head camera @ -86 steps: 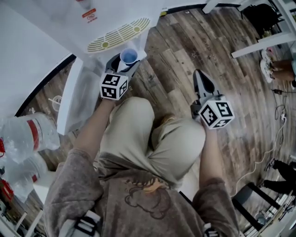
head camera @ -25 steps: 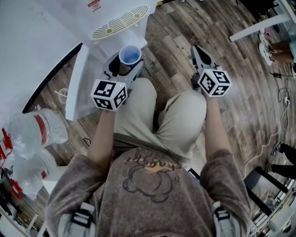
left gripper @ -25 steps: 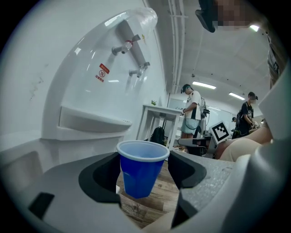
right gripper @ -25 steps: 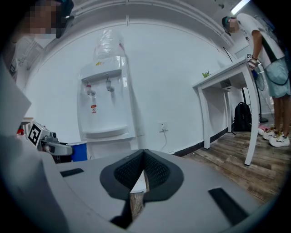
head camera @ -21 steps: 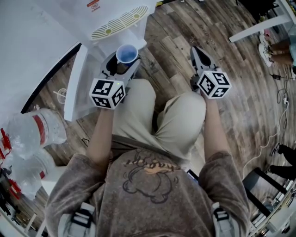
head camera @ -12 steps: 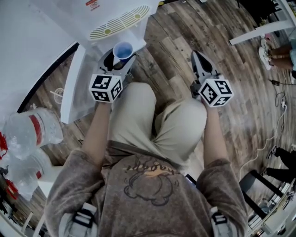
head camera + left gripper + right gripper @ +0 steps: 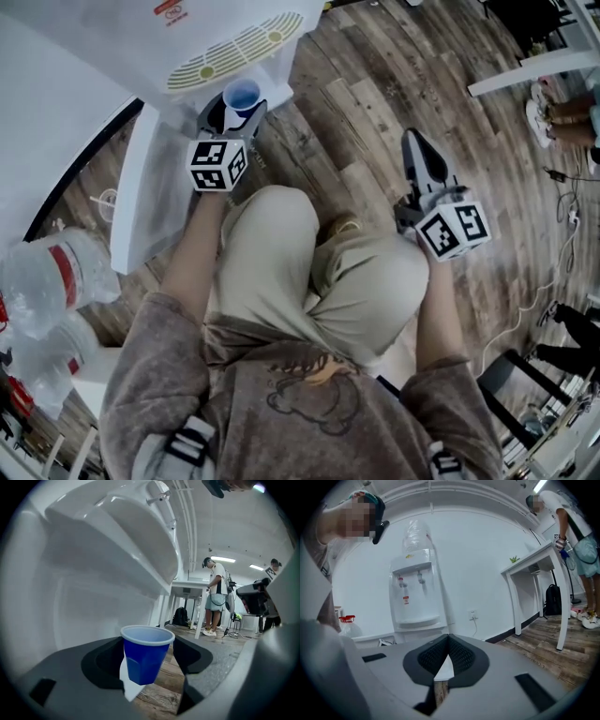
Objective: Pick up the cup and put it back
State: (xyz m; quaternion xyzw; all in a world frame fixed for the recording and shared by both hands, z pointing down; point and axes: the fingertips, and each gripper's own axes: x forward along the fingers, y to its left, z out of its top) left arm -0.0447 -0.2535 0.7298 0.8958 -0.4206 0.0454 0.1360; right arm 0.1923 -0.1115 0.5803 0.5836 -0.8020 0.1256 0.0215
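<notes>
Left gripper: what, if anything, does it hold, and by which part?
The blue cup, pinched by its opposite side walls between the two fingers.

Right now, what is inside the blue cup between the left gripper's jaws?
Only the blue cup's pale inner wall shows, with nothing sticking out. Its own side covers the bottom in the left gripper view.

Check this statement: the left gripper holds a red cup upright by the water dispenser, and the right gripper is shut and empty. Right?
No: the cup is blue, not red, as the left gripper view shows. The left gripper holds it upright by the water dispenser; the right gripper is shut and empty.
</notes>
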